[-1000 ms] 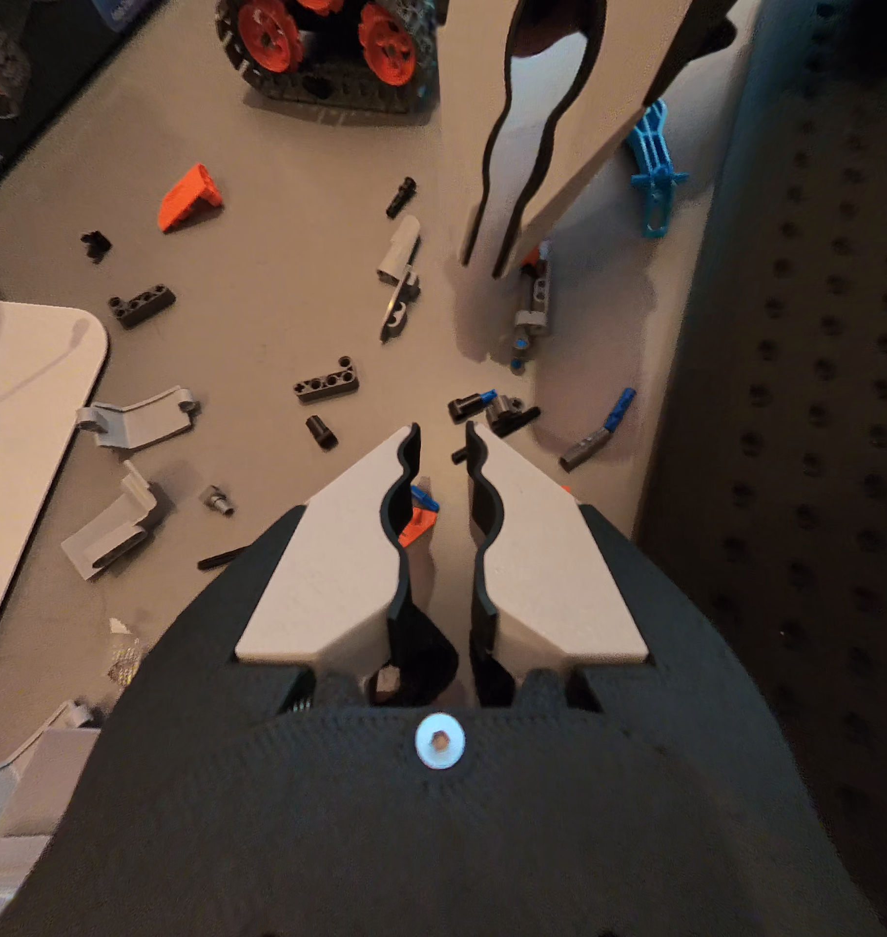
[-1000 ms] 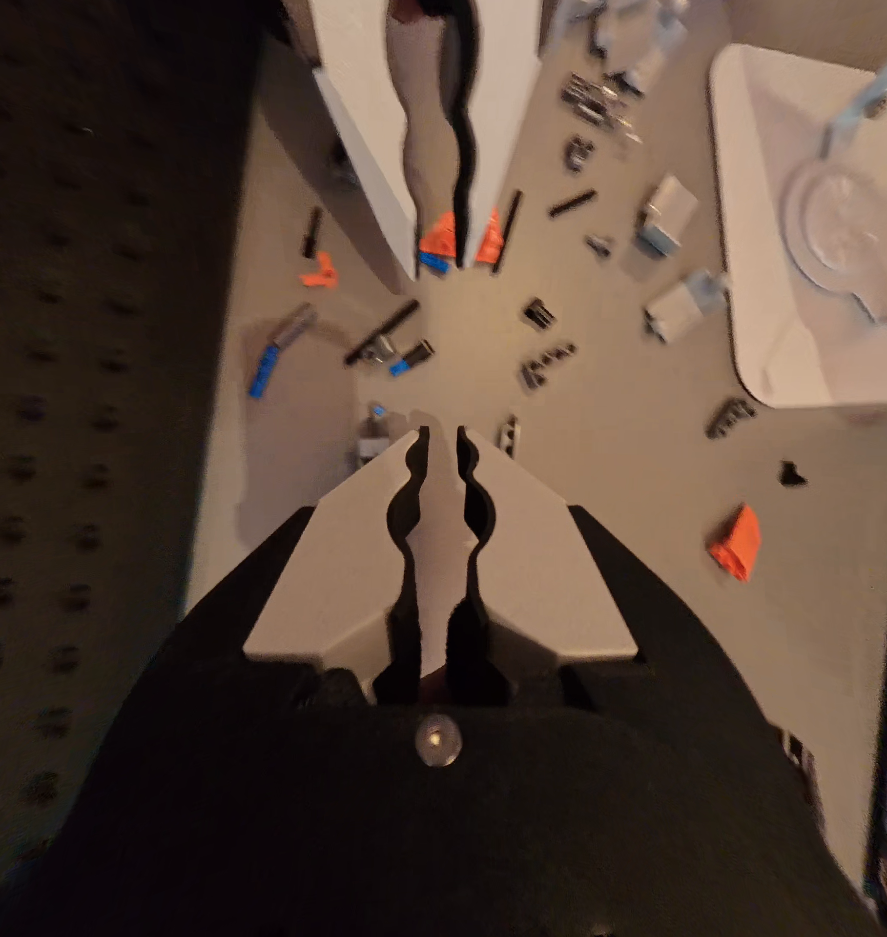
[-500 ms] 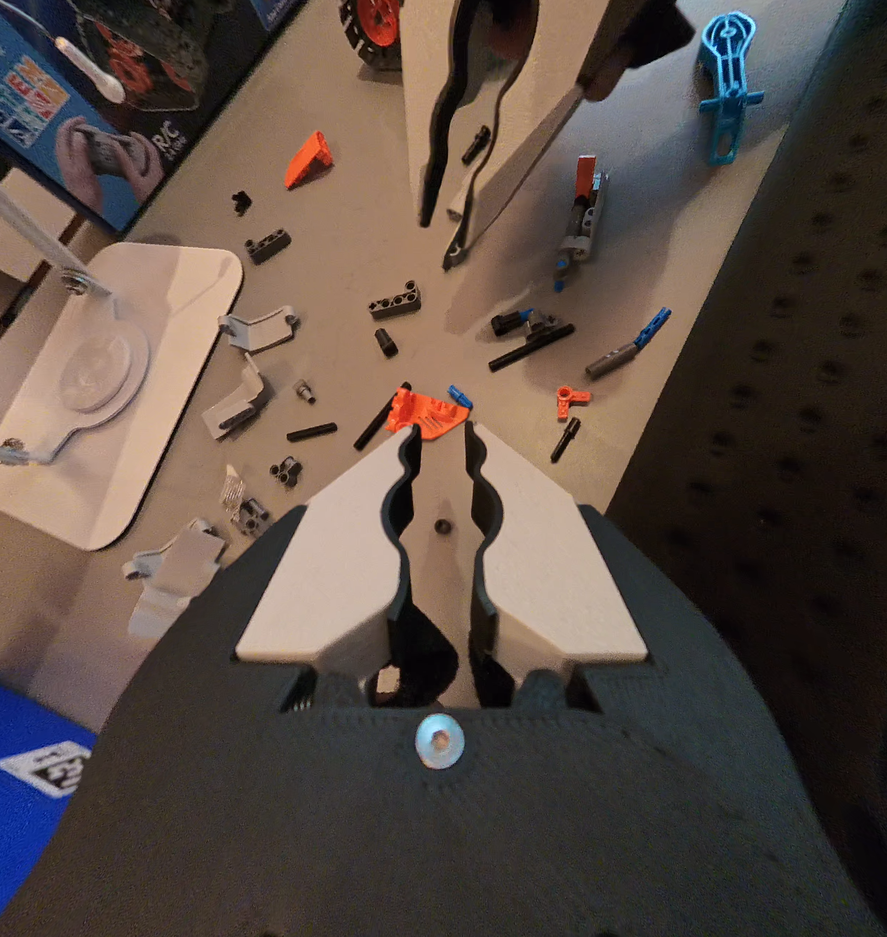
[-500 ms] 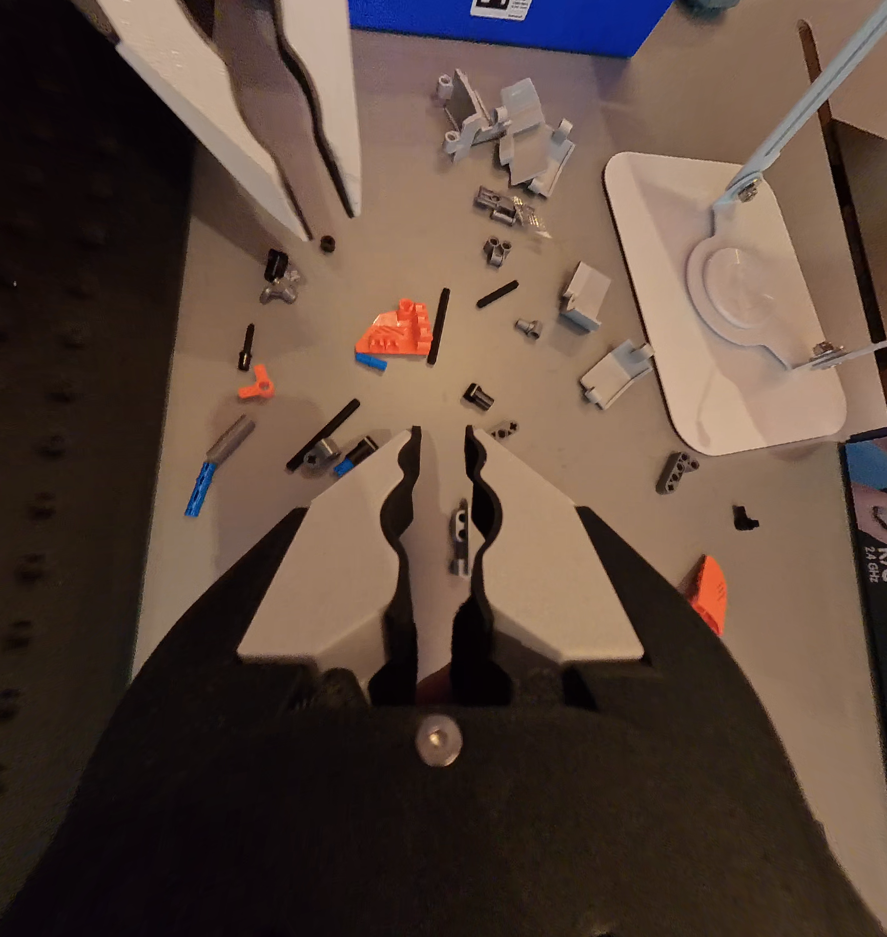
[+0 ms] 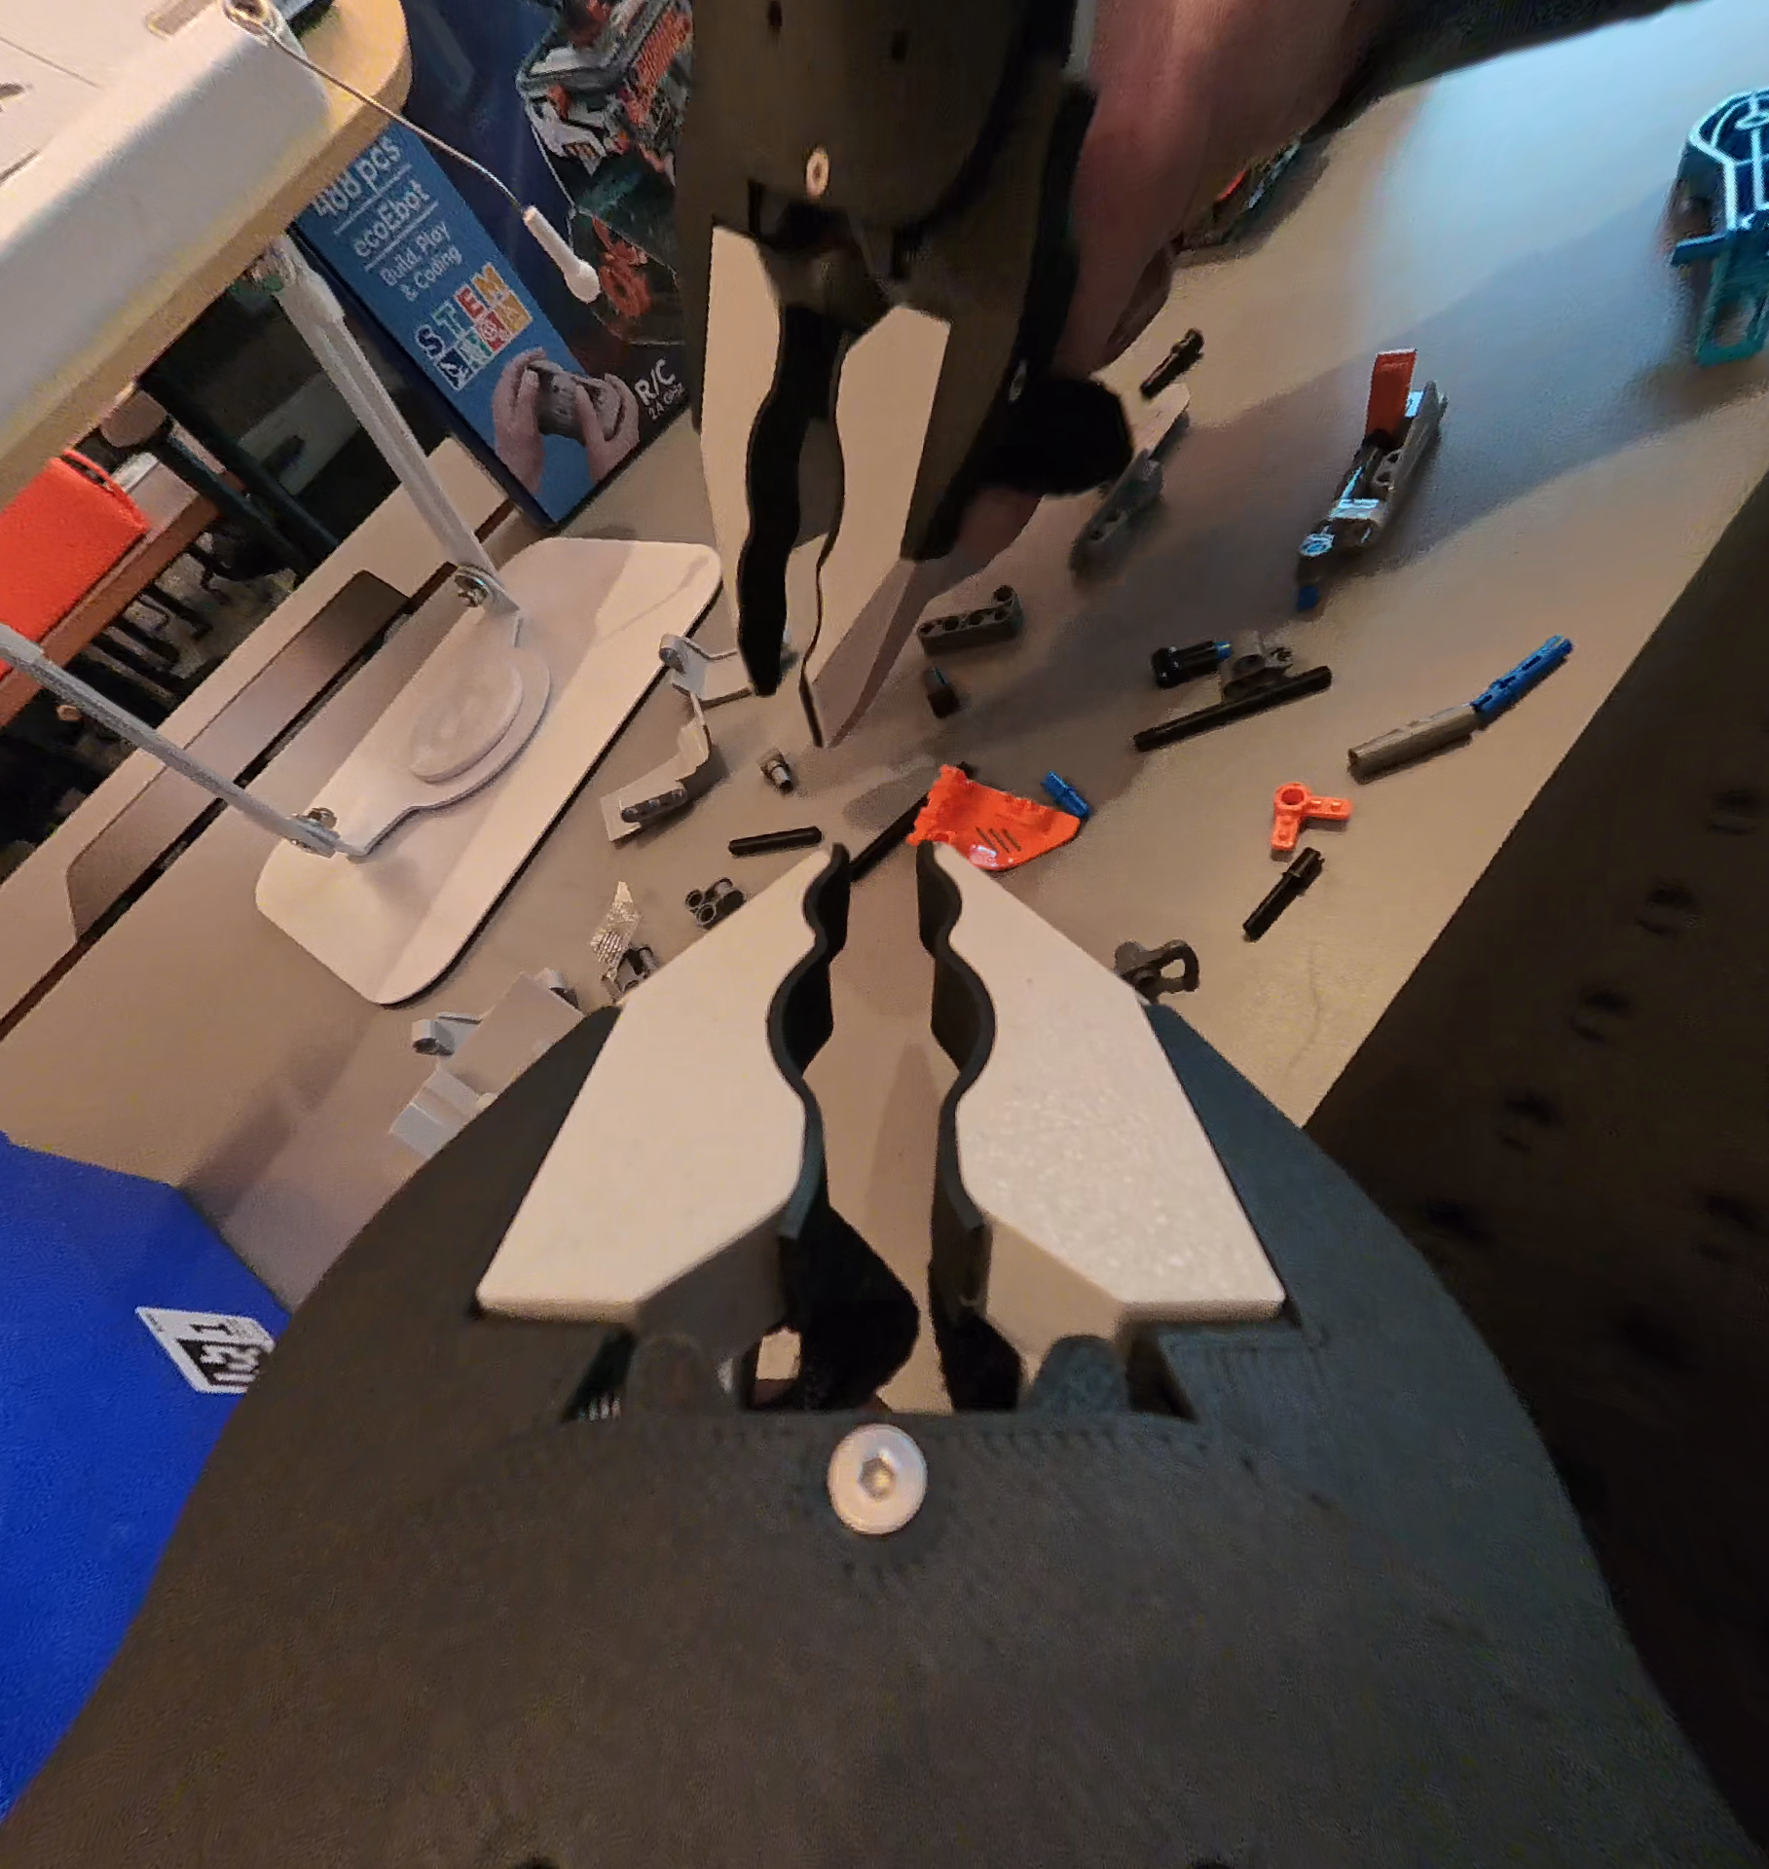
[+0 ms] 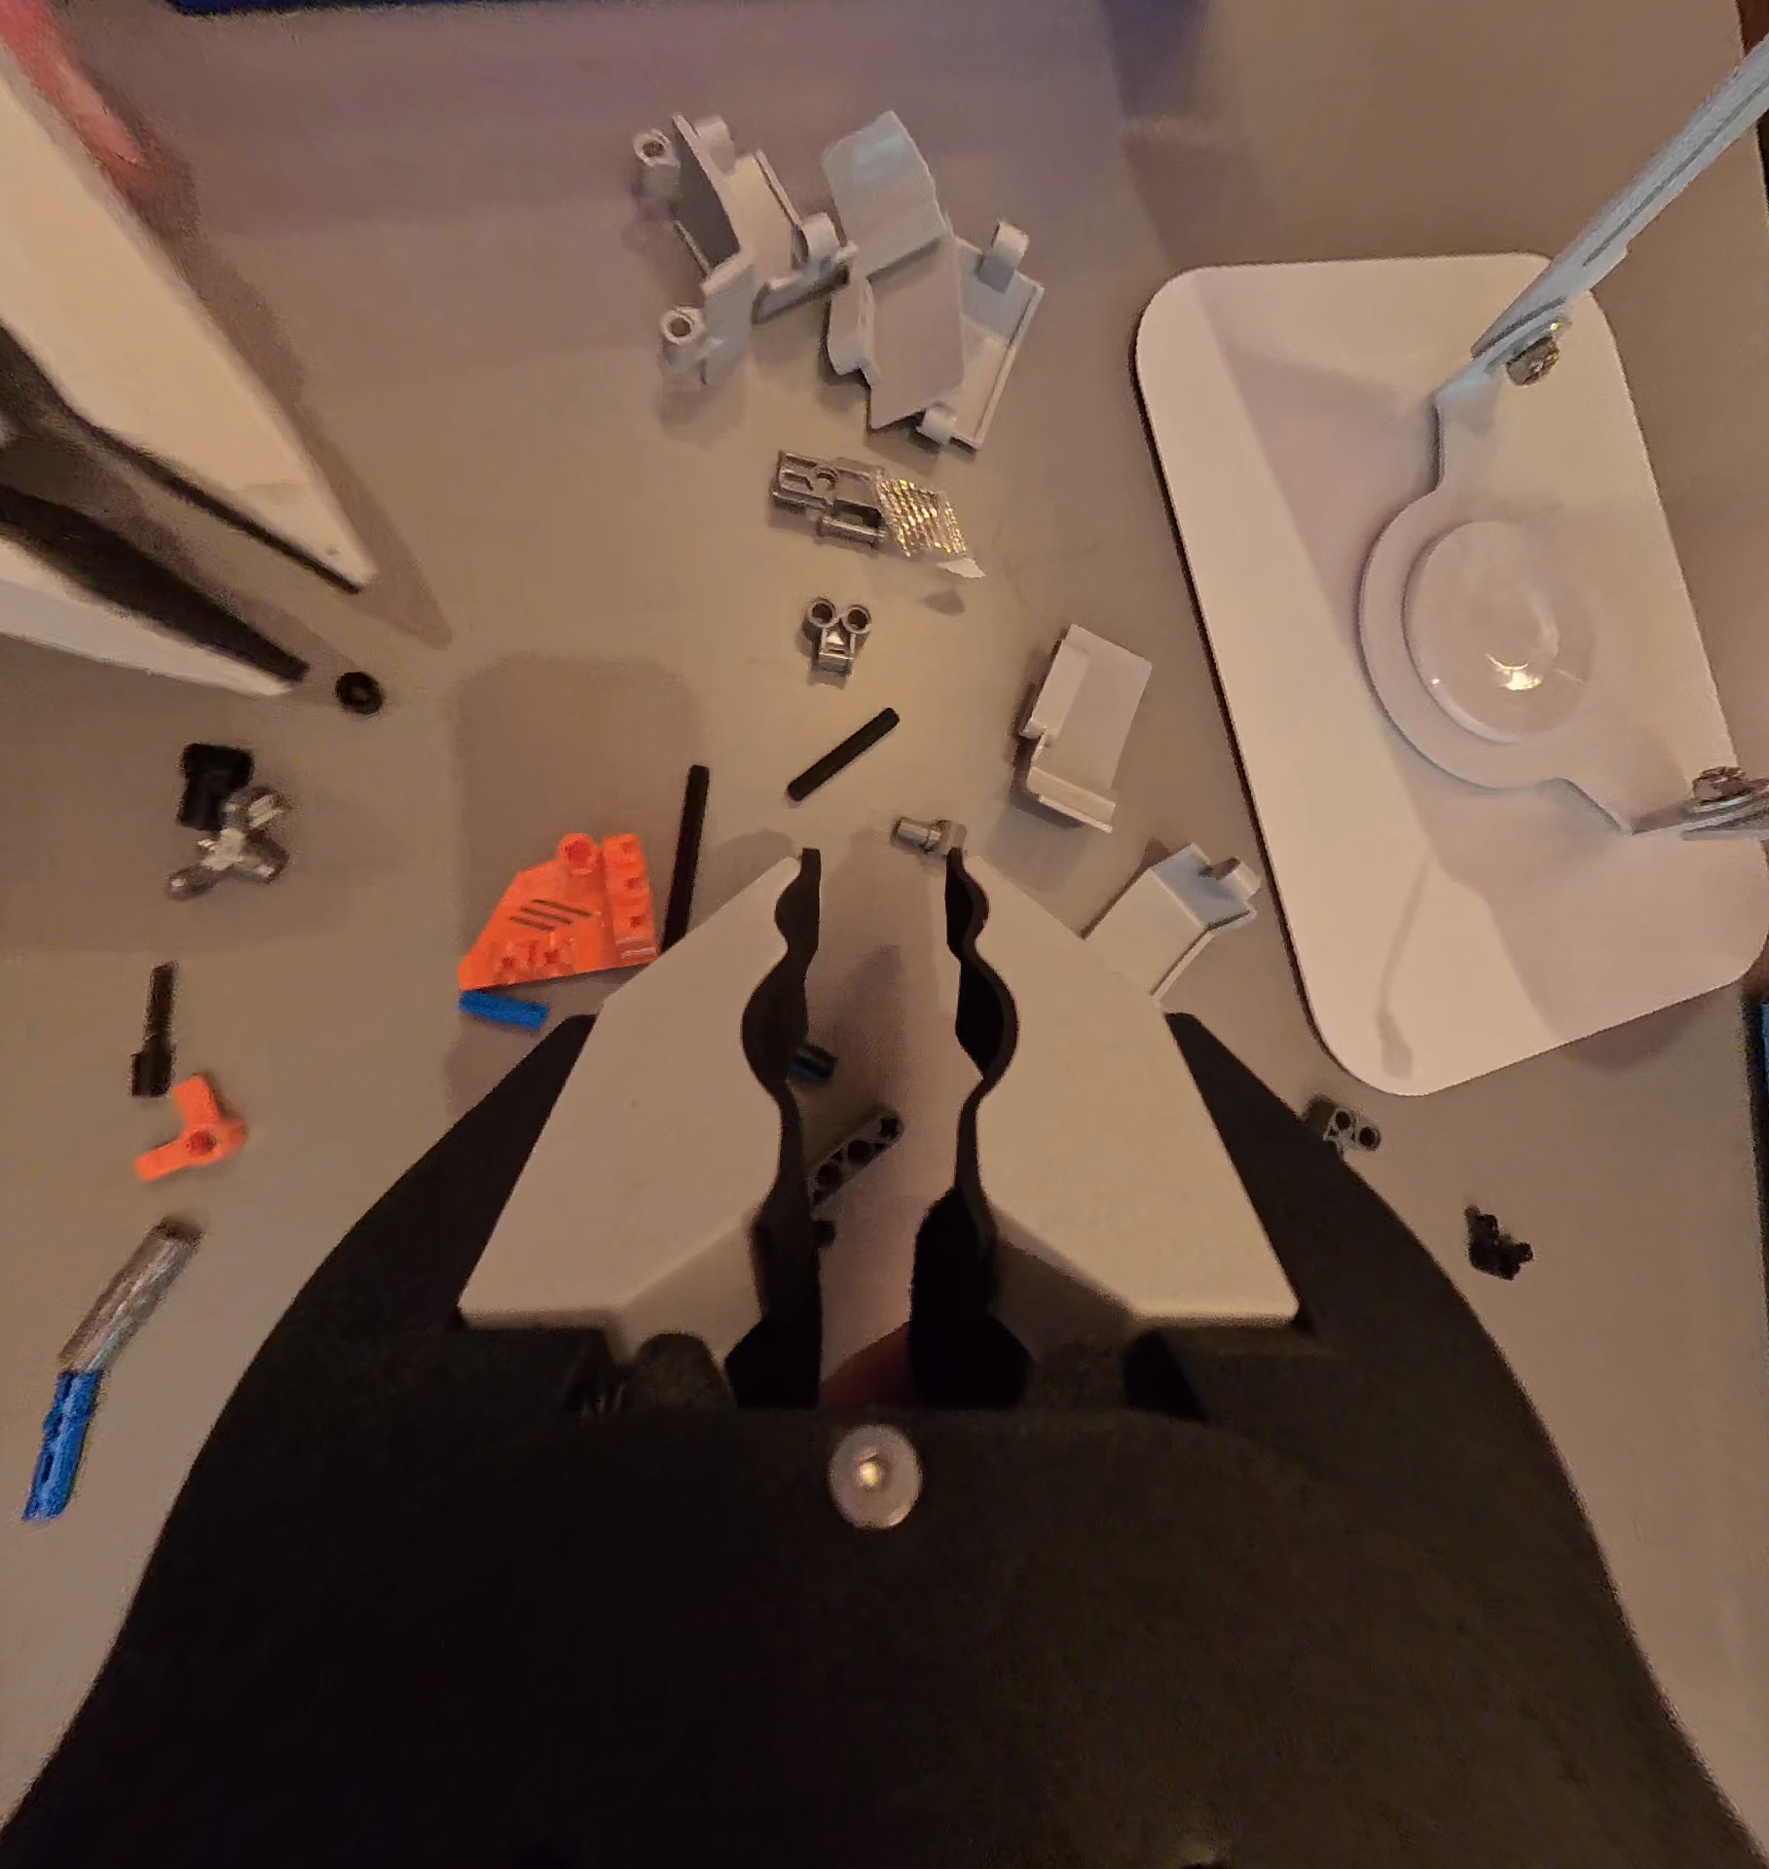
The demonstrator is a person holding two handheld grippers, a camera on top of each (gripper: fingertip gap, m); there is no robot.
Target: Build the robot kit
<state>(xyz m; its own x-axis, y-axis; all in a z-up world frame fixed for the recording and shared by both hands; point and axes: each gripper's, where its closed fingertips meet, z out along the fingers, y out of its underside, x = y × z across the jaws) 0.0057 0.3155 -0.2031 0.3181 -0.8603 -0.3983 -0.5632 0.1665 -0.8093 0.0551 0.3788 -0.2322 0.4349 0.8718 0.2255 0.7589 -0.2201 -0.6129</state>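
My left gripper [image 5: 880, 860] is open and empty, above the grey table, with an orange panel piece [image 5: 996, 819] just beyond its right fingertip. My right gripper [image 6: 880, 858] is open and empty, a small grey pin [image 6: 925, 834] by its right fingertip and a dark holed beam [image 6: 855, 1148] on the table under the gap. The orange panel [image 6: 566, 925] lies to its left beside a black axle [image 6: 685, 870]. In the left wrist view the right gripper [image 5: 794, 698] points down, held by a hand [image 5: 1163, 152]. The left gripper [image 6: 329, 627] shows at the right wrist view's upper left.
A white stand base [image 6: 1446, 657] sits right of the parts, also in the left wrist view [image 5: 475, 748]. Grey panels [image 6: 840, 273] lie beyond. Small pins and connectors are scattered about. A blue box [image 5: 51, 1416], a printed box [image 5: 516, 334] and a dark perforated surface [image 5: 1618, 1113] border the table. The grippers' ends are close to 9 cm from one another.
Both grippers have risen and drawn back from the table's edge. The right one has shifted toward the grey pieces with its jaws slightly wider. The left view now looks more level.
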